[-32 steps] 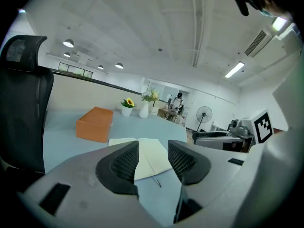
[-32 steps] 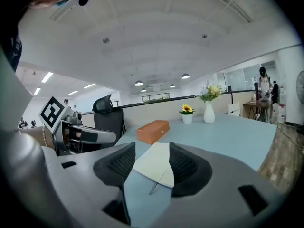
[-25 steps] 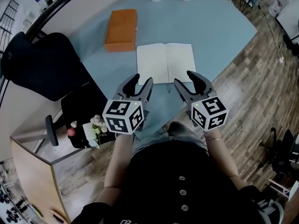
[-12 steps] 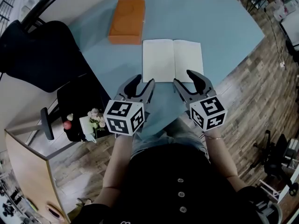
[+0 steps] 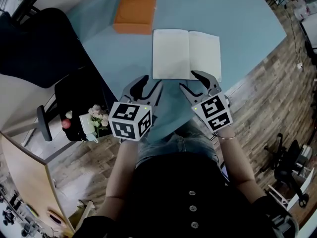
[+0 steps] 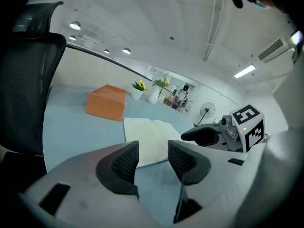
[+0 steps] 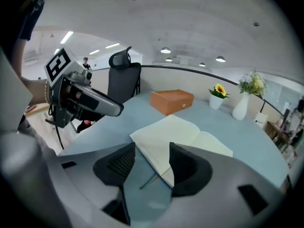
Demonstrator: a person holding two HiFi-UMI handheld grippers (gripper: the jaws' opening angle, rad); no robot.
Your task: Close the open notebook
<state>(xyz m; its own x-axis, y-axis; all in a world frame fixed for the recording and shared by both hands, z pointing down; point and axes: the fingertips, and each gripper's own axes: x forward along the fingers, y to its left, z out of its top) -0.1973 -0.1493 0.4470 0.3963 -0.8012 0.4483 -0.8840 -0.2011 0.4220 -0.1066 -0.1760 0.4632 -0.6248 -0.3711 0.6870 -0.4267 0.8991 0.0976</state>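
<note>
Notebook [image 5: 185,54] lies fully open & flat on the blue-grey table [image 5: 242,24], blank pages up, spine running away from the person, near the table's front edge. So nothing of the close is done yet, as far as I can judge: neither cover lifted, neither page raised.

L gripper [image 5: 147,87]: jaws apart w/ a moderate gap, nothing between the pads. It hovers just short of the notebook's near-left corner, over bare table, not touching the book.

R gripper [image 5: 194,83]: jaws also apart, empty. In the R gripper view the notebook's near corner sits right ahead of the gap, w/ a thin dark strand [image 7: 150,181], prob. a bookmark ribbon, trailing off the book's near edge betw. the jaws. In the head view its far jaw overlaps the book's near edge; can't tell if it touches.

Nearby but not involved: orange box [image 5: 136,6] just beyond the book's left page, apart from it; sunflower pot [image 7: 217,99] & white vase [image 7: 241,106] at the far side of the table; black office chair [image 5: 37,43] to the left.

Left to do, my read: get a jaw under or onto one cover edge (R side looks closest), swing that half over the spine, lay it on the other half, let go. Whole task is ahead; only the approach is in place.
</note>
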